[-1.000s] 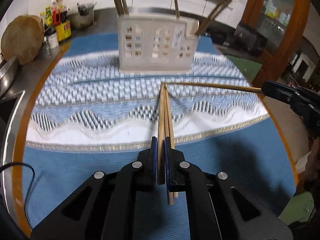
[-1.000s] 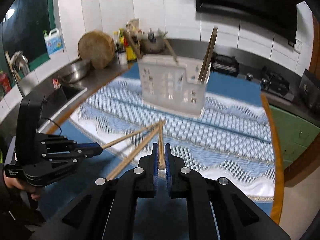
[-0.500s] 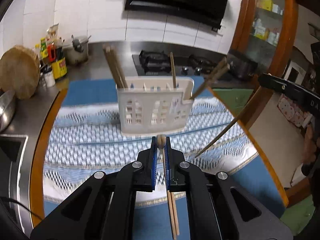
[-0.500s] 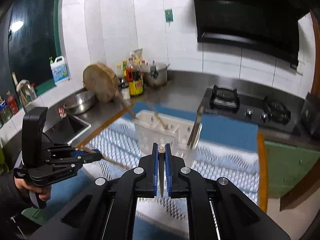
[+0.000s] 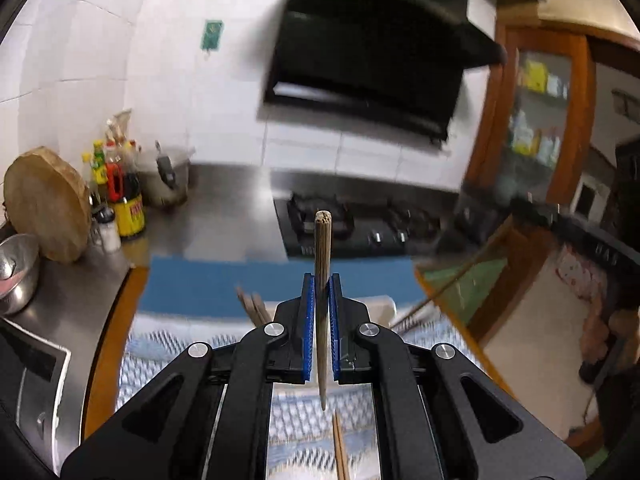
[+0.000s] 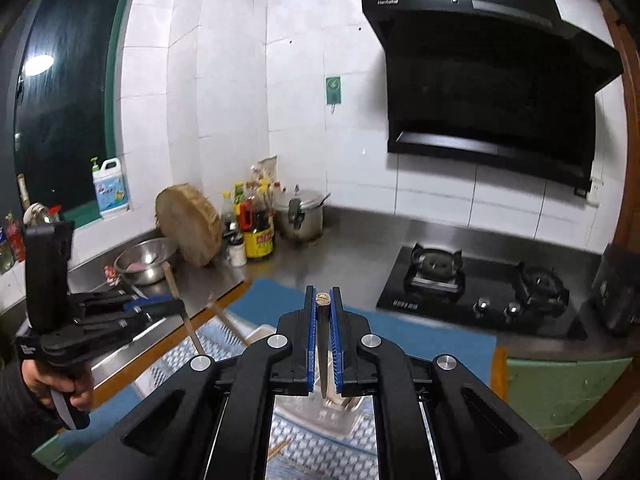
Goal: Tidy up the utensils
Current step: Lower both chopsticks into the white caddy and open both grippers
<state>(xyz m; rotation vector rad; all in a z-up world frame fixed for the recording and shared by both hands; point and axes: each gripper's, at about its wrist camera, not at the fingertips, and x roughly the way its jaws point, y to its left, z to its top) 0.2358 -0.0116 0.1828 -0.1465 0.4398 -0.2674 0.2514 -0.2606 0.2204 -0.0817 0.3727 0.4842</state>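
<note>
My left gripper is shut on one wooden chopstick, which stands upright between the blue pads, high above the patterned cloth. Two more chopsticks lie on the cloth below it. My right gripper is shut on another chopstick, seen end-on. Beneath it, largely hidden, sits the white utensil holder with chopsticks leaning out. In the right wrist view the left gripper, held by a hand, carries its chopstick at the left.
A black gas stove lies behind the blue mat. A pot, sauce bottles, a round cutting board and a steel bowl crowd the back left counter. A range hood hangs above.
Both grippers have risen well above the cloth, each lifting its chopstick. The views have tilted up to the wall and hood, and the holder has dropped under the jaws.
</note>
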